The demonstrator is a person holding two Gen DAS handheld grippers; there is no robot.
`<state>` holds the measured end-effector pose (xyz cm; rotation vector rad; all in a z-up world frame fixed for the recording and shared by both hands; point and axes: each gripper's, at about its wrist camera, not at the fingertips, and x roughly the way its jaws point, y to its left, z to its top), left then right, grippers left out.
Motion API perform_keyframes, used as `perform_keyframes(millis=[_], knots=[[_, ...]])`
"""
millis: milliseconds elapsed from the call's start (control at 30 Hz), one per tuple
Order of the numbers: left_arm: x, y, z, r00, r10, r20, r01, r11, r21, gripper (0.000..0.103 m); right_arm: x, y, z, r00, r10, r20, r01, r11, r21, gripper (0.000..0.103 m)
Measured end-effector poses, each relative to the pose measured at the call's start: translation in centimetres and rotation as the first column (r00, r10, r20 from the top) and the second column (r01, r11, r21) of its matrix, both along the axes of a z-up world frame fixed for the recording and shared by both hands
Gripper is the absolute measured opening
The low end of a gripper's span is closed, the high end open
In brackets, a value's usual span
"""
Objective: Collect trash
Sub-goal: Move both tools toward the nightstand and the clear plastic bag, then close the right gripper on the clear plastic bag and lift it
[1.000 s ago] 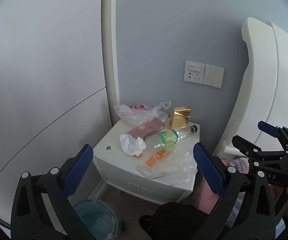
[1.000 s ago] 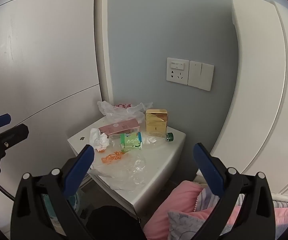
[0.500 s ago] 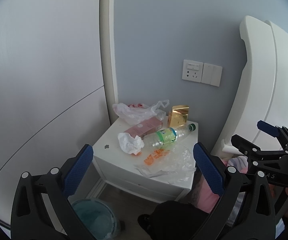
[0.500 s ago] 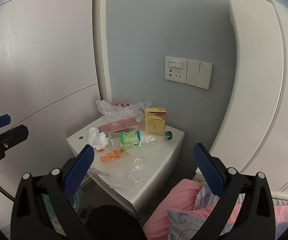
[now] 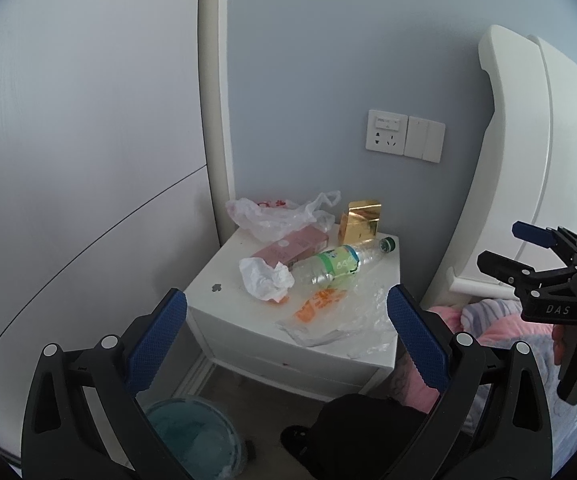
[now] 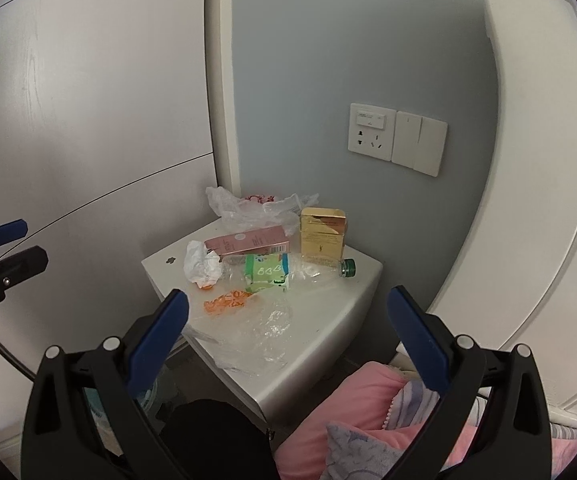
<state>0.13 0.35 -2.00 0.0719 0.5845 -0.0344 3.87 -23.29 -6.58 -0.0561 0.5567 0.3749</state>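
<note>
A white nightstand (image 5: 224,300) (image 6: 352,292) holds trash: a crumpled white tissue (image 5: 264,280) (image 6: 200,264), a plastic bottle with a green label (image 5: 336,264) (image 6: 268,272), a pink box (image 5: 292,250) (image 6: 248,242), a gold box (image 5: 360,226) (image 6: 322,236), an orange wrapper (image 5: 316,304) (image 6: 226,300), clear plastic film (image 5: 352,316) (image 6: 256,328) and a white plastic bag (image 5: 280,216) (image 6: 256,208). My left gripper (image 5: 286,336) and right gripper (image 6: 288,332) are both open and empty, short of the nightstand. The right gripper also shows in the left wrist view (image 5: 504,252).
A bin with a teal liner (image 5: 192,436) stands on the floor at the nightstand's front left. A white headboard (image 5: 528,160) and pink bedding (image 6: 348,412) lie to the right. A wall socket (image 5: 386,132) is above the nightstand. A white wardrobe (image 5: 68,160) is at left.
Both grippers have drifted slightly; the nightstand sits a little lower and nearer in the views. Nothing on it has moved.
</note>
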Motion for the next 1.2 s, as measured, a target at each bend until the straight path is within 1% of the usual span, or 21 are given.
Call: perform_keyframes(millis=[100,200,333,467,533,633,733,933,1033,1067,1100,1200], knots=[[0.4,0.5,-0.6,0.999,-0.023,-0.026,0.022,1.0,-0.019,0.097,0.5,0.4,-0.6,0.998,0.051,-0.02,-0.052,0.998,-0.035,0.097],[1.0,0.7,-1.4,0.997,-0.058,-0.052,0.055,0.997,-0.055,0.097,0.6,0.5,-1.2,0.992,0.123,-0.024,-0.124,0.992,-0.035,0.097],[1.9,0.8,-2.8,0.991,-0.103,-0.089,0.095,0.991,-0.09,0.097,1.3,0.4,-2.0,0.984,0.175,-0.039,-0.176,0.984,-0.016,0.097],[3.1,0.6,-4.5,0.983,-0.129,-0.127,0.117,0.989,-0.095,0.097,2.6,0.3,-3.2,0.98,0.191,-0.063,-0.19,0.982,0.014,0.097],[3.7,0.4,-5.4,0.981,-0.14,-0.137,0.129,0.988,-0.086,0.097,3.5,0.1,-4.0,0.982,0.172,-0.077,-0.17,0.985,0.037,0.097],[4.7,-0.2,-7.2,0.974,-0.17,-0.15,0.161,0.984,-0.071,0.097,4.8,0.0,-5.5,0.981,0.173,-0.09,-0.17,0.985,0.037,0.097],[5.7,-0.8,-8.7,0.964,-0.203,-0.17,0.189,0.977,-0.093,0.097,6.2,0.1,-7.0,0.972,0.201,-0.121,-0.196,0.979,0.051,0.097],[7.5,-1.6,-10.7,0.953,-0.239,-0.186,0.216,0.967,-0.135,0.097,7.9,0.6,-9.1,0.95,0.274,-0.147,-0.261,0.96,0.102,0.097],[8.2,-1.8,-11.4,0.951,-0.251,-0.18,0.227,0.963,-0.143,0.097,8.8,1.0,-9.9,0.95,0.272,-0.152,-0.261,0.961,0.088,0.097],[8.5,-1.8,-11.6,0.945,-0.273,-0.179,0.246,0.956,-0.158,0.097,9.2,1.1,-10.1,0.948,0.276,-0.16,-0.265,0.96,0.088,0.097],[8.7,-1.9,-11.9,0.943,-0.277,-0.182,0.249,0.955,-0.162,0.097,9.7,1.2,-10.4,0.945,0.279,-0.168,-0.267,0.959,0.091,0.097],[9.6,-1.7,-12.9,0.94,-0.272,-0.204,0.241,0.957,-0.163,0.097,10.9,1.3,-11.4,0.94,0.285,-0.187,-0.272,0.958,0.095,0.097]])
